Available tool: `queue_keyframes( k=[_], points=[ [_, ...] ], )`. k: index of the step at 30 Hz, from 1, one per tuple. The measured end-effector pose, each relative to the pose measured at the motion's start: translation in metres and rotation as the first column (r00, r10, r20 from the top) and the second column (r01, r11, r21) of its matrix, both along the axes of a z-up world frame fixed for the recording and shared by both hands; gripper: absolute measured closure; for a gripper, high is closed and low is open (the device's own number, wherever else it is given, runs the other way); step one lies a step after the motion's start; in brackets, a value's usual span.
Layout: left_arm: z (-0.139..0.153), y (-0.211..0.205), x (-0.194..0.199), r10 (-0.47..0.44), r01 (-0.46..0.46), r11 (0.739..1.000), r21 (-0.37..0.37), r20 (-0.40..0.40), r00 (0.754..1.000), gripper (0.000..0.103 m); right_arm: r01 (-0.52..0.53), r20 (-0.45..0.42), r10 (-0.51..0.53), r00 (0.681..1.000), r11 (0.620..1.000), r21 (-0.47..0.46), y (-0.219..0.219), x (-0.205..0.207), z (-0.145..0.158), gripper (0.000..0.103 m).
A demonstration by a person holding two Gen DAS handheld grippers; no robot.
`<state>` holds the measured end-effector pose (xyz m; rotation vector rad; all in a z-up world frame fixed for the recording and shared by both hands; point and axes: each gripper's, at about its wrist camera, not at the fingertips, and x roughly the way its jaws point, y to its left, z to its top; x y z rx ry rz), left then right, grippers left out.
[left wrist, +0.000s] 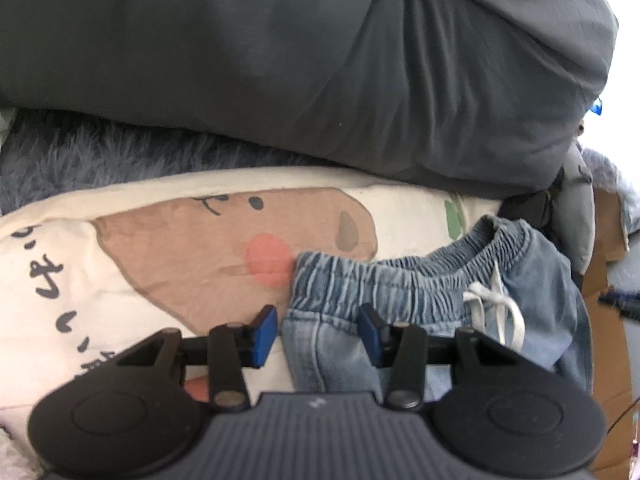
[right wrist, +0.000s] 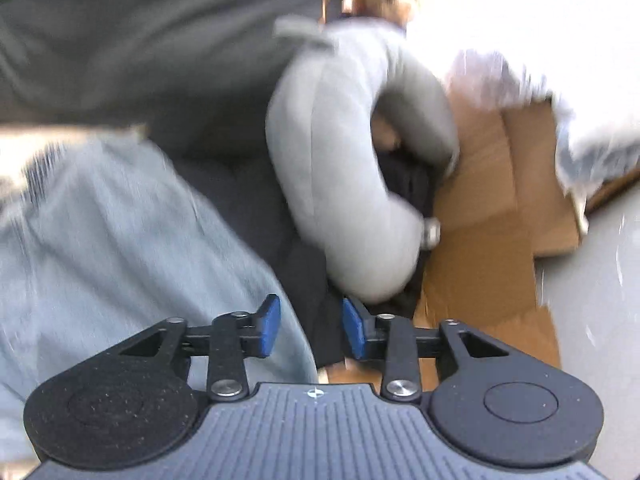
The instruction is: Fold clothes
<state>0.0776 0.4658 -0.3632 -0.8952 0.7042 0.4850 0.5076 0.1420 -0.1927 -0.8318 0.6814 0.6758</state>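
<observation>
Small denim shorts (left wrist: 400, 288) lie on the cartoon-print sheet (left wrist: 120, 264), waistband toward the grey duvet (left wrist: 280, 60). Left claw (left wrist: 318, 330) gapes astride the waistband's corner; right claw (right wrist: 311, 328) gapes too, empty, view blurred. Soft, light, limp cloth: I'd pinch the thick elastic band, clear of the drawstring (left wrist: 496, 304).

Denim shorts (left wrist: 400, 280) on printed bedsheet (left wrist: 120, 264)
</observation>
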Motion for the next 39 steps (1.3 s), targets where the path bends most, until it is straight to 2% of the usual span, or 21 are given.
queue_keyframes(
  k=[3,7,13,16,19,22,28,34,39],
  points=[
    [-0.004,-0.001,0.001,0.002,-0.002,1.0,0.002,-0.003,1.0,0.055,-0.045,-0.043,0.05,0.998,0.994,0.104,0.021,-0.002,0.01,0.061],
    [-0.009,-0.003,0.013,-0.023,0.023,0.999,0.034,-0.019,1.0,0.055,-0.101,-0.089,0.119,0.989,0.978,0.183,0.064,-0.002,0.004,0.06],
    [-0.011,-0.005,0.018,-0.024,0.025,0.997,0.066,-0.016,1.0,0.055,-0.197,-0.162,0.234,0.959,0.957,0.214,0.131,-0.009,-0.017,0.057],
    [-0.01,-0.006,0.017,-0.031,0.032,0.997,0.067,-0.018,0.999,0.056,-0.257,-0.191,0.29,0.938,0.95,0.178,0.157,-0.015,-0.032,0.057],
    [-0.006,-0.001,0.014,-0.024,0.025,0.999,0.033,-0.017,1.0,0.056,-0.324,-0.22,0.342,0.913,0.939,0.117,0.174,-0.021,-0.045,0.057],
    [0.0,-0.001,0.012,-0.026,0.026,0.999,0.026,-0.022,0.999,0.058,-0.428,-0.24,0.434,0.868,0.9,0.079,0.181,-0.028,-0.047,0.057],
    [0.01,0.0,0.009,-0.068,0.069,0.997,0.032,-0.033,0.997,0.058,-0.512,-0.245,0.493,0.835,0.859,-0.018,0.186,-0.029,-0.061,0.055],
    [-0.002,0.0,0.015,-0.088,0.09,0.995,0.034,-0.062,0.994,0.053,-0.583,-0.259,0.543,0.799,0.804,-0.114,0.19,-0.03,-0.075,0.049],
    [-0.004,-0.008,0.026,-0.128,0.137,0.985,0.102,-0.089,0.988,0.054,-0.635,-0.274,0.581,0.767,0.748,-0.192,0.194,-0.03,-0.088,0.048]
  ],
)
